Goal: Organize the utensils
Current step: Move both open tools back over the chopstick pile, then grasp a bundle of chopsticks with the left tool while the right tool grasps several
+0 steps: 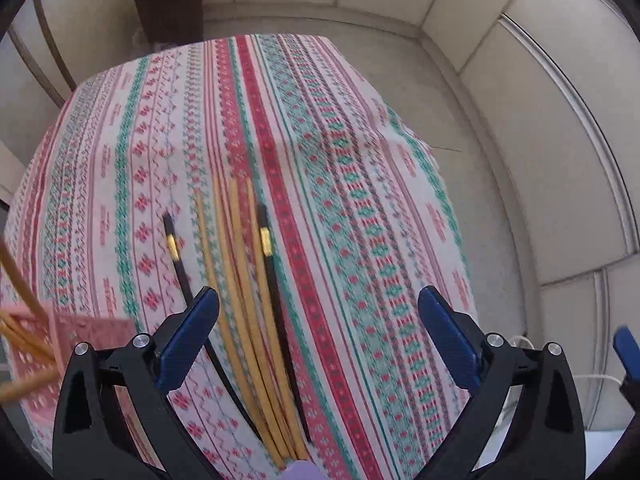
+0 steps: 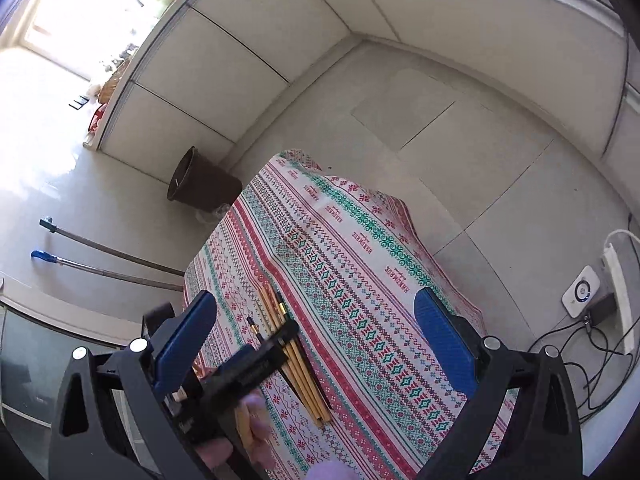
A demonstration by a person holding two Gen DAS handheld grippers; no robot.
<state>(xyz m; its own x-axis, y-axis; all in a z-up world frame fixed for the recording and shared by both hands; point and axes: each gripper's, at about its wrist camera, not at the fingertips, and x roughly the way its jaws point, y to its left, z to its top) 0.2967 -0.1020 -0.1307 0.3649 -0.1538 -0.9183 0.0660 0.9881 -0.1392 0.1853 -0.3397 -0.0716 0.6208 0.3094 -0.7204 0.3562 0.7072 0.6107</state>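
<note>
I have both grippers hanging over the table, each with its jaws spread wide and nothing between the pads. The left gripper (image 1: 318, 312) points steeply down at the striped tablecloth (image 1: 360, 160); its blue left finger (image 1: 188, 336) sits over the lower stretch of one black chopstick (image 1: 176, 248), though I cannot tell whether it touches. The right gripper (image 2: 316, 328) is released too, looking across the cloth from farther off, and in its view I see the left gripper's black body with a hand (image 2: 256, 428) around its handle.

The chopsticks lie together on the tabletop, roughly parallel to the cloth's stripes and closer to the near edge than the far one. A cluster of bamboo chopsticks (image 1: 240, 264) lies side by side, touching or nearly so. One black chopstick with a gold band lies just to their left, slightly apart, and a second black chopstick (image 1: 266, 240) lies against their right side.

At the table's near left corner sits a pink perforated basket (image 1: 84, 328) — several more bamboo sticks (image 1: 20, 340) poke out of it, blurred.

Beyond the far edge of the table a dark woven bin (image 1: 170, 6) stands on the floor by the wall.
</note>
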